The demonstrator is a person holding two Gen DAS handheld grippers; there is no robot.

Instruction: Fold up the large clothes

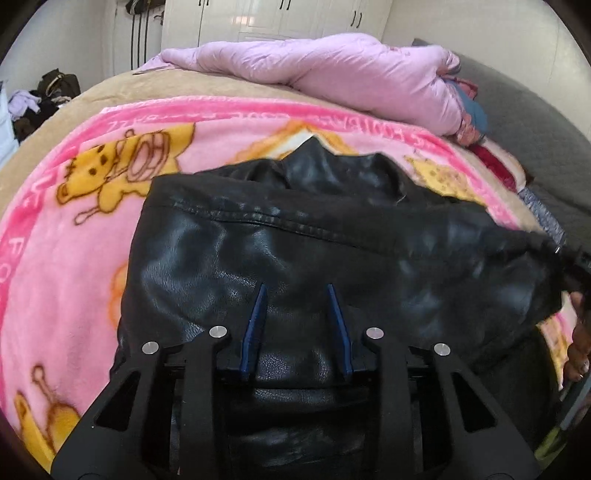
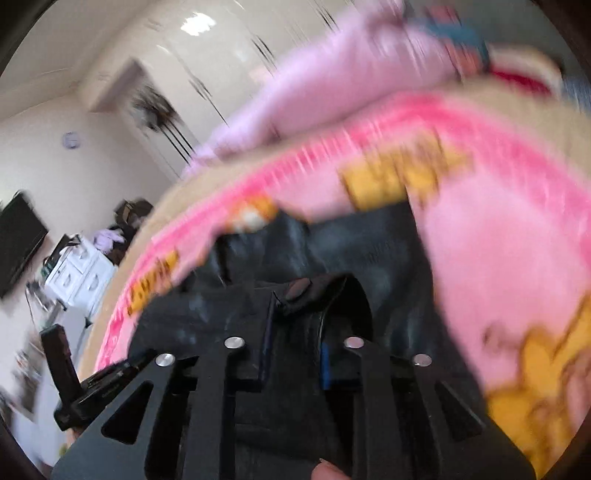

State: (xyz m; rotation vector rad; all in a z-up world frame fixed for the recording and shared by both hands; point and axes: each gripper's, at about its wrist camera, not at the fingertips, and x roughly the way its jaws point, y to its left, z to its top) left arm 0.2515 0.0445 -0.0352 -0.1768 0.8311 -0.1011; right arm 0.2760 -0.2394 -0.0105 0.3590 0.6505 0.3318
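Black leather jacket point(image 1: 332, 251) spread on pink cartoon blanket point(image 1: 74, 221) over bed, folding barely begun. Left claw point(image 1: 295, 291) narrowed above near hem, apparently not gripping; right claw point(image 2: 295, 314) clamped on jacket's edge.

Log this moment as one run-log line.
garment: black leather jacket on pink cartoon blanket | left gripper: over jacket, grip unclear | right gripper: shut on jacket fold

A home bedroom: showing a bed point(image 1: 122, 79) under a pink cartoon blanket point(image 1: 74, 236), a lilac duvet point(image 1: 332, 70), white wardrobe doors point(image 1: 280, 18) and a wall-mounted television point(image 2: 18, 240).
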